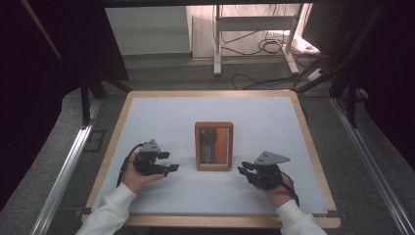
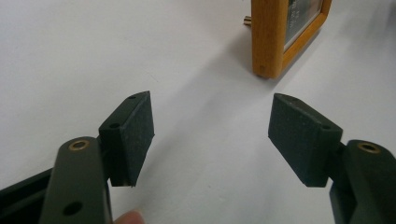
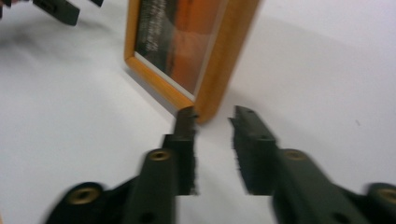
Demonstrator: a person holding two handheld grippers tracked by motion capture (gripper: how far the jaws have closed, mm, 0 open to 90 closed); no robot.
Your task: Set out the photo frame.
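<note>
A wooden picture frame [image 1: 214, 145] lies flat at the middle of the white table, its glass showing a dark and orange picture. My left gripper [image 1: 171, 161] rests to its left, jaws wide open and empty, pointing toward the frame's near left corner [image 2: 267, 70]. My right gripper [image 1: 243, 169] sits to the frame's right near its lower right corner [image 3: 205, 114]. Its jaws stand a little apart with nothing between them, and the tips [image 3: 212, 114] almost reach that corner. The left gripper's jaws [image 3: 60, 9] show at the top left of the right gripper view.
The table [image 1: 147, 94] has a wooden rim around its white top. Beyond the far edge are a grey floor, a white stand [image 1: 254, 29] and loose cables [image 1: 274, 46]. Metal rails [image 1: 63, 171] run along both sides.
</note>
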